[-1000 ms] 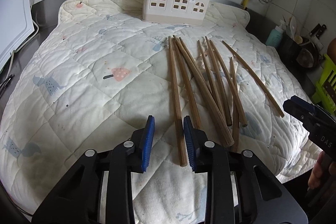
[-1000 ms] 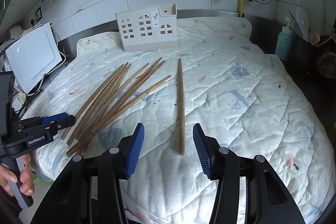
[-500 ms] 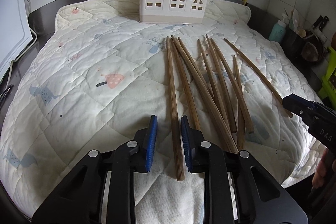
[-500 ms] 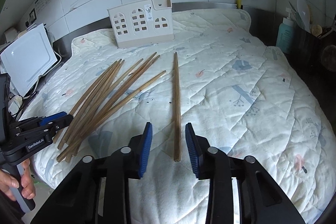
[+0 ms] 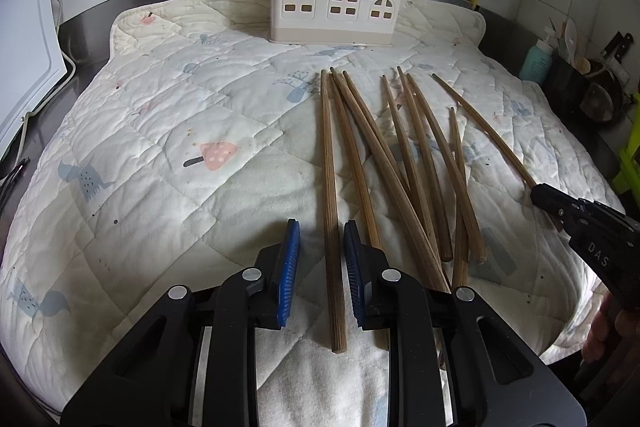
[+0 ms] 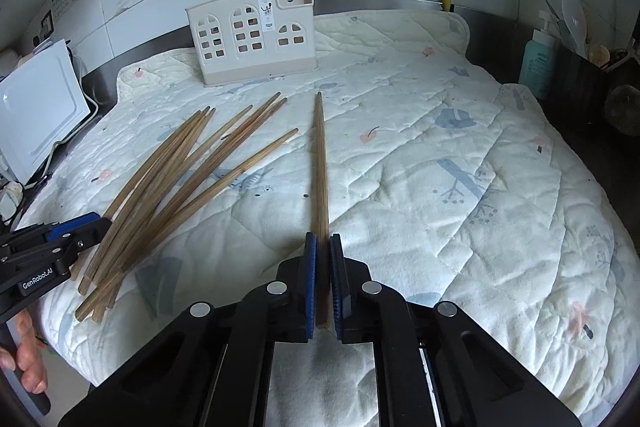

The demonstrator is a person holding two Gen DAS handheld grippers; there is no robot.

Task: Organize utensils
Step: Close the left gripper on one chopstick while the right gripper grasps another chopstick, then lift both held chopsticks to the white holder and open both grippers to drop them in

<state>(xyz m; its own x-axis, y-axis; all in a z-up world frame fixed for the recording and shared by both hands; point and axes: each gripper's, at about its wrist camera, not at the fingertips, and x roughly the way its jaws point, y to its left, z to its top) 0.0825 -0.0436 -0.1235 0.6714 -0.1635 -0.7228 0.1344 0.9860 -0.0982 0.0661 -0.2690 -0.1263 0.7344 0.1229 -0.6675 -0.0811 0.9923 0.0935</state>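
right gripper (image 6: 322, 281) jaws clamped on lone chopstick (image 6: 320, 163), near its butt: may swing or slip | left gripper (image 5: 322, 269) jaws apart, just narrowing round leftmost chopstick (image 5: 330, 187); may nudge neighbours

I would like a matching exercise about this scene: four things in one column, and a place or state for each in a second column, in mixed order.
Things:
1. right claw
2. left claw
3. utensil holder
4. soap bottle

Places or states:
a. stands at the quilt's far edge
b. shut on a single chopstick
c. beside the quilt, far right
d. pads either side of a chopstick, gaps visible

Pairs: 1-b, 2-d, 3-a, 4-c
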